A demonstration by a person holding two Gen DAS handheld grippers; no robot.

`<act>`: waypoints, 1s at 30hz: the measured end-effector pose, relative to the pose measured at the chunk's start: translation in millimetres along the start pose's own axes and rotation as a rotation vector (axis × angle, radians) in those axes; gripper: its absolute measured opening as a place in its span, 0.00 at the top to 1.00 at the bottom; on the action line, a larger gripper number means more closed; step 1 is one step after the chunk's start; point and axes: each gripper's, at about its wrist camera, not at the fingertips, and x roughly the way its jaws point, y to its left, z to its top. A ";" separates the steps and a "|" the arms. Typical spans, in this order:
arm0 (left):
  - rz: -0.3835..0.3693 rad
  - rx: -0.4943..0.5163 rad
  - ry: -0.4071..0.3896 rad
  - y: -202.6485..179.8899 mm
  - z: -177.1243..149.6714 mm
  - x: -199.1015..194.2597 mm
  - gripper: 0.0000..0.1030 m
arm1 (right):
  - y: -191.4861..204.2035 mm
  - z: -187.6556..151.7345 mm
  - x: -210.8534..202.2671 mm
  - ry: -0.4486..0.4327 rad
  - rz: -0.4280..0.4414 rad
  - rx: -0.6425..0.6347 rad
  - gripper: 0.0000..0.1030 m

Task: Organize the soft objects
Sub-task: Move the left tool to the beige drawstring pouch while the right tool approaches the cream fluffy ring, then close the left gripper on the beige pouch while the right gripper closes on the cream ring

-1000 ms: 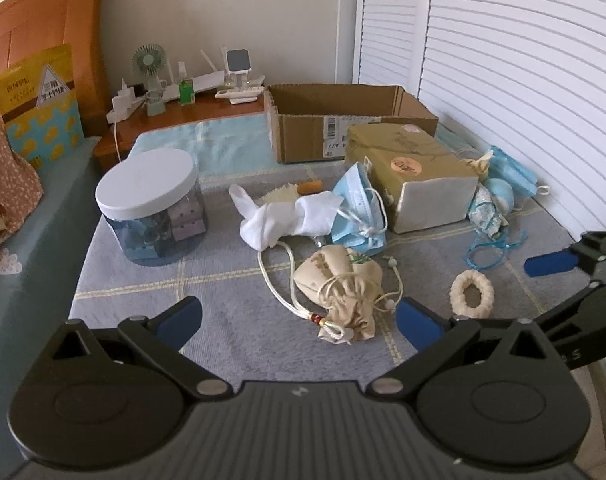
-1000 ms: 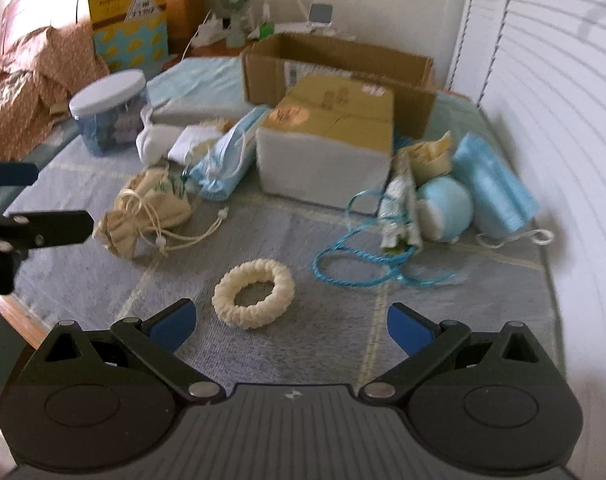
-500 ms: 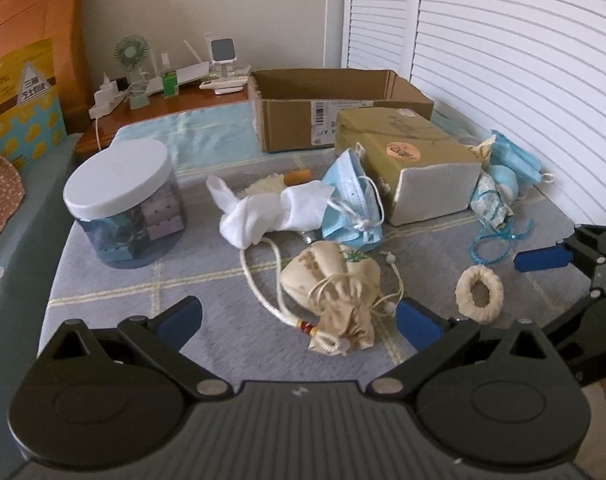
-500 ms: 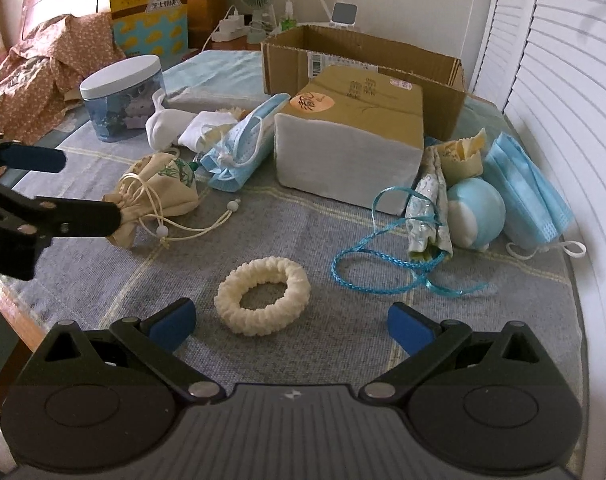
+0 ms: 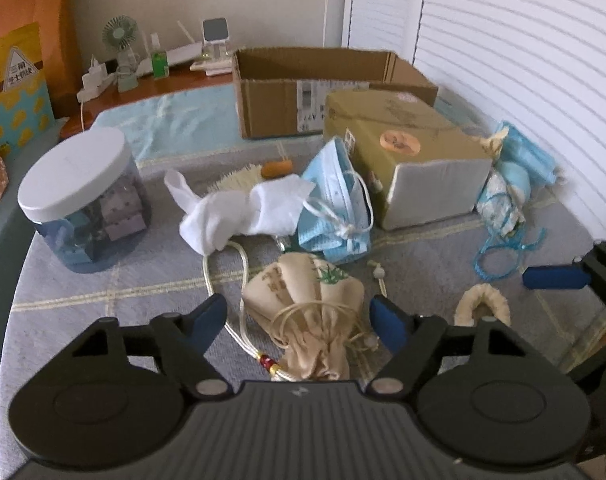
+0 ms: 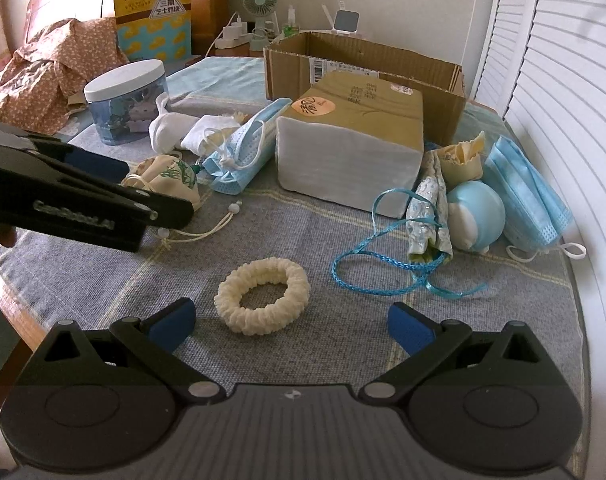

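Now my left gripper [image 5: 299, 322] was closing its jaws around the pouch [image 5: 307, 304] on the grey mat [image 6: 383, 340], pads not yet pressing. I judged the bunched neck the best bite, cords gathered in. My right gripper [image 6: 291, 322] hung spread before the scrunchie [image 6: 263, 294]. The carton [image 6: 367, 60] behind looked open; the masks [image 5: 335, 208] crowded the path.

Bare grey mat [image 6: 503, 320] lower right lies open; tissue pack [image 6: 355, 152] and cardboard box [image 6: 363, 64] seemingly wall off upper centre.
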 end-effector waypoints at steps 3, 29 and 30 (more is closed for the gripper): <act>-0.010 0.023 0.012 -1.1 -2.0 1.0 0.38 | -0.2 -0.3 -0.2 -0.004 0.002 -0.001 0.00; -0.010 0.077 0.026 10.8 -4.7 0.1 0.30 | 13.6 7.5 -3.0 -0.045 0.042 -0.071 0.29; -0.009 0.079 0.026 11.1 -4.0 0.0 0.32 | 14.2 8.3 -3.1 -0.043 0.045 -0.071 0.34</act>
